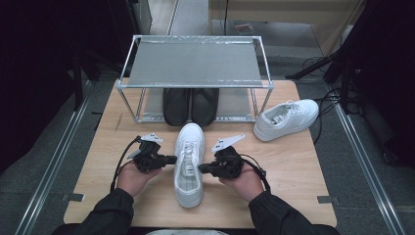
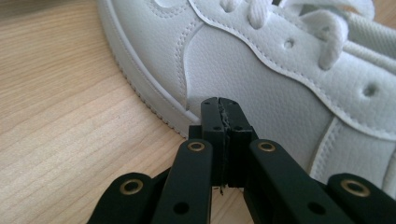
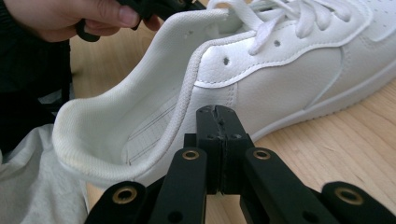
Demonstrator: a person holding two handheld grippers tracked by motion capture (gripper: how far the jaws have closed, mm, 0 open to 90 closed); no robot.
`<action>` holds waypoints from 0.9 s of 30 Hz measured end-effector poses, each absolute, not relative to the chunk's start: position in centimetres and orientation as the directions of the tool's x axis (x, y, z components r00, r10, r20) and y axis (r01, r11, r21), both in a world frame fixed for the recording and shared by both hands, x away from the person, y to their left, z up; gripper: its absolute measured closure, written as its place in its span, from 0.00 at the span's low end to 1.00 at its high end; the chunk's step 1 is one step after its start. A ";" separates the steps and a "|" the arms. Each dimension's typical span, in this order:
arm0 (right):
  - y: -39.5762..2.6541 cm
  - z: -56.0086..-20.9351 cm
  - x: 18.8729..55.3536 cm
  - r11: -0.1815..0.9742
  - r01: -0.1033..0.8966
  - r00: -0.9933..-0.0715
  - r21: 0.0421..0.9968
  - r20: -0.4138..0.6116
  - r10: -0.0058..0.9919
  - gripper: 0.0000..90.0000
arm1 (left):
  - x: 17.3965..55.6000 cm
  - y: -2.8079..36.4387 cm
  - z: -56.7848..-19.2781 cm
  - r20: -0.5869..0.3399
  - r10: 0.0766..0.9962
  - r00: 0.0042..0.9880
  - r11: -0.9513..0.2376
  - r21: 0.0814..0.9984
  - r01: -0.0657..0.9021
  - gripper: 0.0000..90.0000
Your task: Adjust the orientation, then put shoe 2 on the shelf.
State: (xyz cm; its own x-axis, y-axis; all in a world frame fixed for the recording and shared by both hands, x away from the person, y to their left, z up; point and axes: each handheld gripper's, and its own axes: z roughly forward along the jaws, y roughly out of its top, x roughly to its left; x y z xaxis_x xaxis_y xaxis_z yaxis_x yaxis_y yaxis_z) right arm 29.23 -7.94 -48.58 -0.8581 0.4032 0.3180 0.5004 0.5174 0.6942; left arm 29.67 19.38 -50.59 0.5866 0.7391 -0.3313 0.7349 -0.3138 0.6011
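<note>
A white laced sneaker (image 1: 189, 164) lies in the middle of the wooden table (image 1: 303, 166), toe pointing away from me. My left gripper (image 1: 173, 159) is shut with nothing in it, its tip at the sneaker's left side. In the left gripper view the closed gripper (image 2: 220, 106) sits right against the white leather of the sneaker (image 2: 280, 84). My right gripper (image 1: 200, 168) is shut too, tip at the sneaker's right side. In the right gripper view the right gripper (image 3: 217, 116) points at the side wall of the sneaker (image 3: 261, 79) just below the collar.
A second white sneaker (image 1: 286, 119) lies at the back right of the table. A metal-framed shoe rack (image 1: 194, 63) stands at the back, with a pair of black shoes (image 1: 190, 105) on its lower level. The person's other hand (image 3: 70, 16) appears beyond the heel.
</note>
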 end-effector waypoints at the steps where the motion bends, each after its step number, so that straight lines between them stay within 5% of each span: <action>1: -7.8 -48.6 29.1 0.519 0.502 -0.858 0.692 0.321 0.402 1.00 | 29.6 19.4 -50.6 -0.331 0.740 0.585 -0.313 0.601 0.735 1.00; 10: -9.1 -48.0 29.8 0.488 0.508 -0.851 0.710 0.325 0.413 0.98 | 29.5 20.2 -49.3 -0.347 0.709 0.614 -0.314 0.625 0.715 0.96; 20: -11.5 -47.1 30.8 0.427 0.524 -0.826 0.737 0.317 0.466 0.83 | 29.5 21.9 -47.7 -0.411 0.632 0.657 -0.326 0.627 0.707 0.62; 27: -13.0 -46.9 31.4 0.408 0.542 -0.806 0.735 0.317 0.501 0.80 | 29.2 22.8 -47.4 -0.386 0.637 0.667 -0.326 0.649 0.687 0.52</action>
